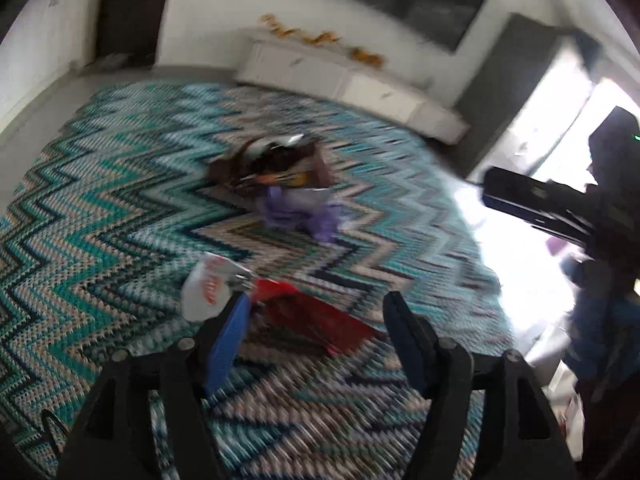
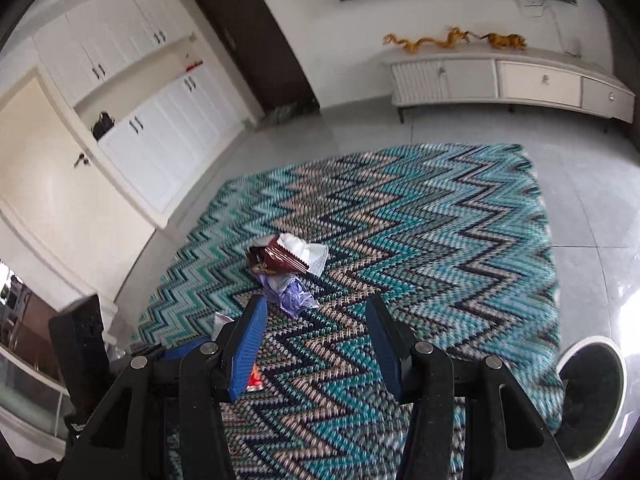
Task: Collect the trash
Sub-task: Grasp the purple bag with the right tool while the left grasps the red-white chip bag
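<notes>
Four trash pieces [image 1: 316, 316] on one zigzag rug [image 1: 100, 200]

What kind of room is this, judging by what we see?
Probably a home living room: a zigzag rug on a tiled floor, a low white sideboard and white wall cupboards.

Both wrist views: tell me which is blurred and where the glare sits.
Left wrist view: smeared by motion, the rug streaked, the doorway at the right blown out white. Right wrist view: mostly sharp, the rug crisp, with glare on the glossy floor at the right edge.
</notes>
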{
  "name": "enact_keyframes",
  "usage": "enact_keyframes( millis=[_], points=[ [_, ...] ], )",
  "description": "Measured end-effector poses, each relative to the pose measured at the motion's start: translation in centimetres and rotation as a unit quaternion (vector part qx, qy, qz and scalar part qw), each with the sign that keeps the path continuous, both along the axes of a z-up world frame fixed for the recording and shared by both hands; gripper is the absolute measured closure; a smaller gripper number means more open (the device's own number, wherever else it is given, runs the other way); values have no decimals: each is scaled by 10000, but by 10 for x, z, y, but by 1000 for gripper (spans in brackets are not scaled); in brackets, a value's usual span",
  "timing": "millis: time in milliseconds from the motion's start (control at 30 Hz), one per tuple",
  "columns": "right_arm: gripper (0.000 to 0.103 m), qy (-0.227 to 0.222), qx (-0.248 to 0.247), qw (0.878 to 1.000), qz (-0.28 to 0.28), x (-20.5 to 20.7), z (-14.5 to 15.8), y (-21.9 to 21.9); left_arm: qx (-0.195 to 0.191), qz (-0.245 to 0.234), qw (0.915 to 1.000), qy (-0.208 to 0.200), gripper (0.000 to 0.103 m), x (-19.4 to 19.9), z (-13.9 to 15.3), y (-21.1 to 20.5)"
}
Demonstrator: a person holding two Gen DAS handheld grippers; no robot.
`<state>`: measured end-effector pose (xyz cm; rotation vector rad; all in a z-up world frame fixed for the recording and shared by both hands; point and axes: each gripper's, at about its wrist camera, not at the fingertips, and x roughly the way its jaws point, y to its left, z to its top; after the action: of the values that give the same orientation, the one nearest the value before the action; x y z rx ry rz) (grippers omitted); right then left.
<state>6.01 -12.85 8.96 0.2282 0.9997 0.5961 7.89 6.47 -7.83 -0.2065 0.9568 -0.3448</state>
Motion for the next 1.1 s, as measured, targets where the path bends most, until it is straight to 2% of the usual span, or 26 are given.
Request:
enact_keyframes(
  millis=[100, 267, 367, 567, 600, 633, 667, 767, 967, 1100],
  points=[
    [54, 133, -11, 9997, 185, 12, -15, 14, 156, 259, 9992, 245, 34, 12, -12, -3],
    [54, 336, -71, 9978, 574, 29, -41, 44, 247, 499, 9981, 270, 33, 16, -16, 1],
    [53, 411, -156, 9955, 835, 35, -56, 67, 66, 521, 9980, 344, 33, 8, -17, 8],
    [53, 401, -476, 9919, 1104, 42, -82, 101, 11, 574, 9973, 452, 33, -12, -19, 11],
    [56, 407, -488, 9916, 1130, 43, -85, 104, 1, 588, 9972, 462, 33, -16, -19, 11],
    [61, 372, -496, 9916, 1137, 44, -86, 105, -3, 595, 9971, 465, 34, -19, -19, 11],
    [72, 366, -494, 9916, 1137, 45, -86, 105, 4, 607, 9970, 475, 34, -21, -19, 11],
    [73, 425, -271, 9936, 1013, 52, -87, 100, 10, 667, 9965, 506, 33, -24, -18, 10],
    [74, 389, 117, 9975, 579, 57, -78, 60, -105, 838, 9946, 601, 34, -17, -17, 3],
    [74, 353, 160, 9986, 347, 55, -72, 32, -273, 964, 9932, 595, 34, -19, -15, 5]
  ],
)
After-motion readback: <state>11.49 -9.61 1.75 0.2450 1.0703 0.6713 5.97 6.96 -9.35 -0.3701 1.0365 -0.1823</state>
